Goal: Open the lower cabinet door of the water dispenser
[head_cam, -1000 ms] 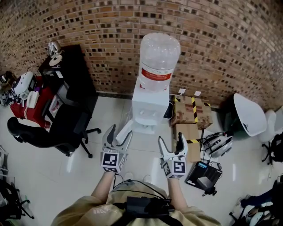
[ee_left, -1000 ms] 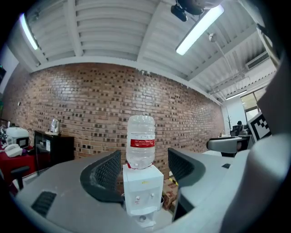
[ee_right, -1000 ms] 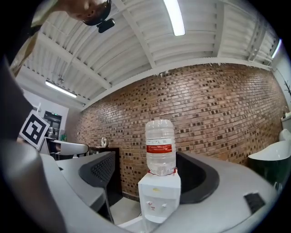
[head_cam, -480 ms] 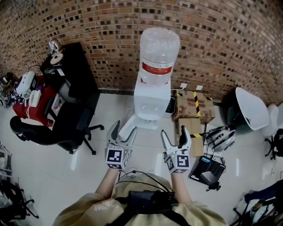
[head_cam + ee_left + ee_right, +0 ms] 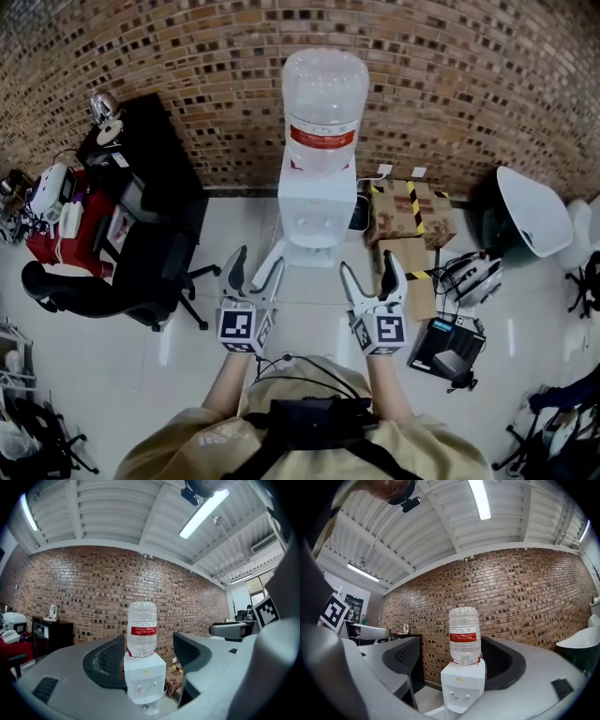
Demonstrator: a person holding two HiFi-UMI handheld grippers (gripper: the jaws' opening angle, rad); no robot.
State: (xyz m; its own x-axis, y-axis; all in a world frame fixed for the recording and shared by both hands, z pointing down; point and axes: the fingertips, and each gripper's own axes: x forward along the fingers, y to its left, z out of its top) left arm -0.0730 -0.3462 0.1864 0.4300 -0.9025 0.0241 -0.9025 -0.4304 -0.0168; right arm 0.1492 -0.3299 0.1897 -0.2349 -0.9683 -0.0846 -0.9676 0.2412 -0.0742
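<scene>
Beyond left gripper and right gripper, jaws spread empty, the water dispenser has its cabinet door hidden.

Legible text: none is showing in any view.
- Red label is wrapping the water bottle atop the water dispenser. Its pale print is showing too small to read.
- Square markers are facing up on the left gripper and the right gripper: black-and-white patterns only, no letters or numbers.
- Yellow-and-black striped tape is crossing the cardboard boxes, wordless.
</scene>
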